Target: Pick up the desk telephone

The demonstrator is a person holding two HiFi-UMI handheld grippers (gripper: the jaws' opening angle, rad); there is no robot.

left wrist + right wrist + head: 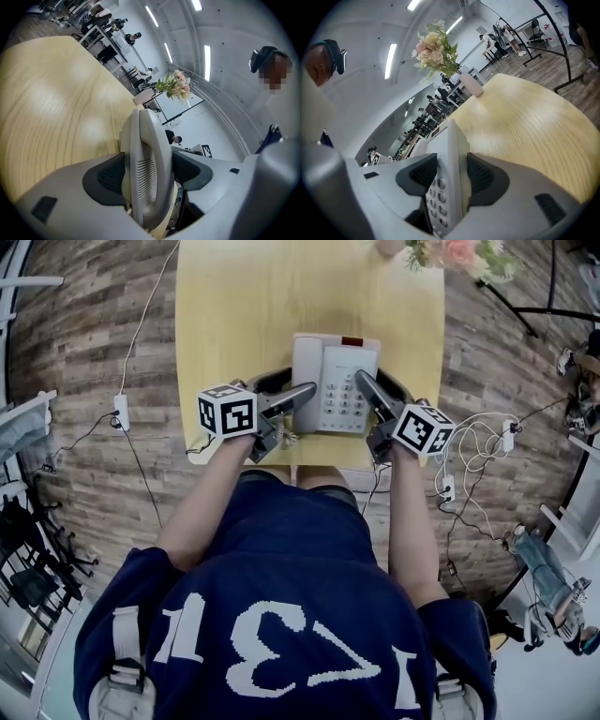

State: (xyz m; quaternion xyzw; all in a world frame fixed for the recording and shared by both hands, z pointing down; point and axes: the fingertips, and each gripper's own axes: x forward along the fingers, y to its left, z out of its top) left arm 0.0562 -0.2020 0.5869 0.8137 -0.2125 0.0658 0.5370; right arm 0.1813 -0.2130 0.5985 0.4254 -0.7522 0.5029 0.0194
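Note:
A pale grey desk telephone [336, 381] with a keypad lies on the wooden table [244, 306], near its front edge. Its handset [306, 371] rests along the left side. My left gripper [298, 404] reaches in from the left. In the left gripper view the handset [149, 164] stands between the wide-spread jaws of that gripper [149, 180], and the dark pads [110, 176] sit close beside it without clearly pressing. My right gripper [367, 390] comes in from the right. In the right gripper view that gripper [450, 176] has its pads against the telephone's [449, 145] keypad edge and underside.
A vase of pink flowers [450, 251] stands at the table's far right corner, well beyond the phone. White cables [469, 442] and a power strip [122, 412] lie on the wooden floor on either side. Bare tabletop [525, 126] stretches behind the phone.

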